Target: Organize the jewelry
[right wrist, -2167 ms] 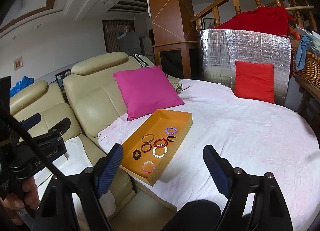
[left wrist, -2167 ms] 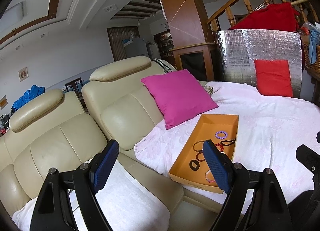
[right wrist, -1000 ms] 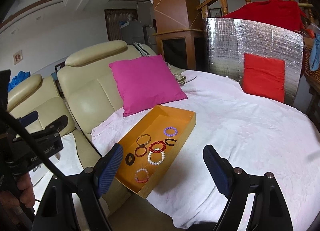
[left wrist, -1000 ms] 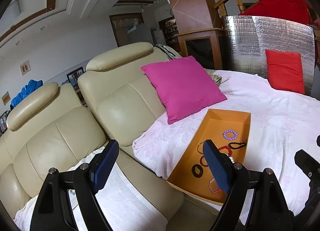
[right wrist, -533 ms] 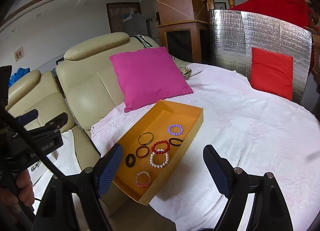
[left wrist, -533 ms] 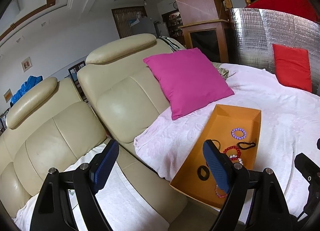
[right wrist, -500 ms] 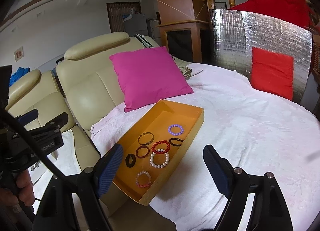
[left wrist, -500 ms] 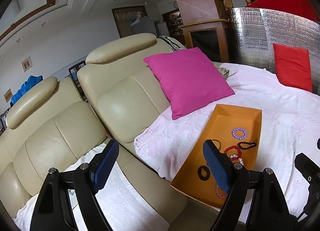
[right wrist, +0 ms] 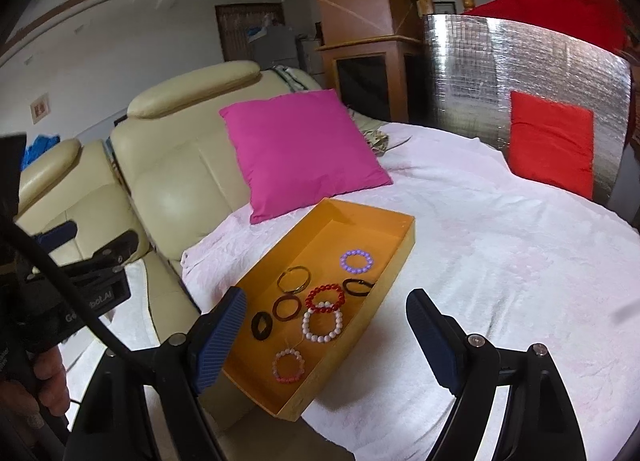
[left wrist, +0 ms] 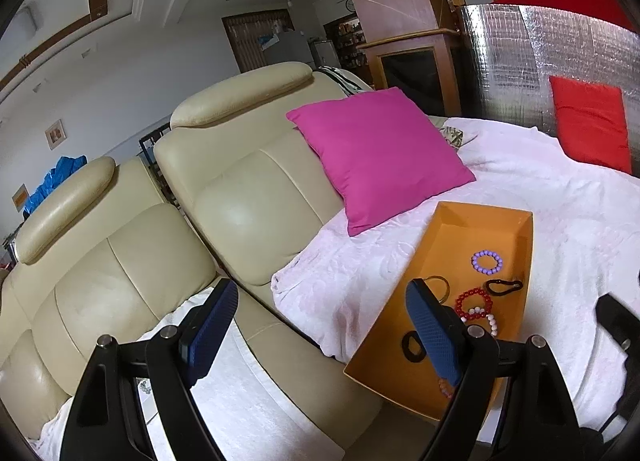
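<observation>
Currently both grippers are hovering, jaws apart, empty | risk: right gripper (right wrist: 320,341) or left gripper (left wrist: 320,333) nudging orange tray (right wrist: 394,267), overhanging table edge, spilling bracelets (right wrist: 322,321)

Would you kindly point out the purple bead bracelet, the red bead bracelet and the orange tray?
purple bead bracelet (right wrist: 357,261): right wrist view, on its beads.
red bead bracelet (right wrist: 325,297): right wrist view, on its beads.
orange tray (right wrist: 394,261): right wrist view, on its right wall.
</observation>
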`<move>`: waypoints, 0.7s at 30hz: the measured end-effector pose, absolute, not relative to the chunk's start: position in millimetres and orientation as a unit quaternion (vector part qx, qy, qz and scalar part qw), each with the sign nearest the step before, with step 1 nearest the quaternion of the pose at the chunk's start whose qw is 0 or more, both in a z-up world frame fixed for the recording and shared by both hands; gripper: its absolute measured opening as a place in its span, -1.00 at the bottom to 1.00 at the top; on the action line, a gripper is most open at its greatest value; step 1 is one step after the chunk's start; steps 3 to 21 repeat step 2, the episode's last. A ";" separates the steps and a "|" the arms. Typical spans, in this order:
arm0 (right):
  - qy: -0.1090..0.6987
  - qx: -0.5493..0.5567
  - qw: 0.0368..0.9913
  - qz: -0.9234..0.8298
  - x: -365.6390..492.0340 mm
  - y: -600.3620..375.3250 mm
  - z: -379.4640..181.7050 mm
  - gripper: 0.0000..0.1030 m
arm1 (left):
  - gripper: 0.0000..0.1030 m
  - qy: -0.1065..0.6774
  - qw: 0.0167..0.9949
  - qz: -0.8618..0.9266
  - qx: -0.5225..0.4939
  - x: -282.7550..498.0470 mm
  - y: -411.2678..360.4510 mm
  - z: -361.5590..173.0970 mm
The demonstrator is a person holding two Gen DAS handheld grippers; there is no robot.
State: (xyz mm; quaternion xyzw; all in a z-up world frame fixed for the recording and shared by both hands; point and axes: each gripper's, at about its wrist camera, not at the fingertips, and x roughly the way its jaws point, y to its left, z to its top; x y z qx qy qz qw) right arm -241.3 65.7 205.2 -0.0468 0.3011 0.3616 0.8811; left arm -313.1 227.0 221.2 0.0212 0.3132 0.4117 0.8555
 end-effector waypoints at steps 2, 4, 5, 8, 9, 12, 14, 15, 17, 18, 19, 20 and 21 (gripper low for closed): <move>0.299 -0.035 0.885 0.354 -232.5 54.6 205.5 0.65 | 0.67 0.320 0.859 0.400 0.025 -301.6 219.3 218.2; 0.299 -0.035 0.885 0.354 -232.5 54.6 205.5 0.65 | 0.67 0.320 0.859 0.400 0.025 -301.6 219.3 218.2; 0.299 -0.035 0.885 0.354 -232.5 54.6 205.5 0.65 | 0.67 0.320 0.859 0.400 0.025 -301.6 219.3 218.2; 0.299 -0.035 0.885 0.354 -232.5 54.6 205.5 0.65 | 0.67 0.320 0.859 0.400 0.025 -301.6 219.3 218.2; 0.299 -0.035 0.885 0.354 -232.5 54.6 205.5 0.65 | 0.67 0.320 0.859 0.400 0.025 -301.6 219.3 218.2; 0.299 -0.035 0.885 0.354 -232.5 54.6 205.5 0.65 | 0.67 0.320 0.859 0.400 0.025 -301.6 219.3 218.2; 0.299 -0.035 0.885 0.354 -232.5 54.6 205.5 0.65 | 0.67 0.320 0.859 0.400 0.025 -301.6 219.3 218.2; 0.299 -0.035 0.885 0.354 -232.5 54.6 205.5 0.65 | 0.67 0.320 0.859 0.400 0.025 -301.6 219.3 218.2; 0.299 -0.035 0.885 0.354 -232.5 54.6 205.5 0.65 | 0.67 0.320 0.859 0.400 0.025 -301.6 219.3 218.2; 0.299 -0.035 0.885 0.354 -232.5 54.6 205.5 0.65 | 0.67 0.320 0.859 0.400 0.025 -301.6 219.3 218.2; 0.299 -0.035 0.885 0.354 -232.5 54.6 205.5 0.65 | 0.67 0.320 0.859 0.400 0.025 -301.6 219.3 218.2; 0.299 -0.035 0.885 0.354 -232.5 54.6 205.5 0.65 | 0.67 0.320 0.859 0.400 0.025 -301.6 219.3 218.2; 0.299 -0.035 0.885 0.354 -232.5 54.6 205.5 0.65 | 0.67 0.320 0.859 0.400 0.025 -301.6 219.3 218.2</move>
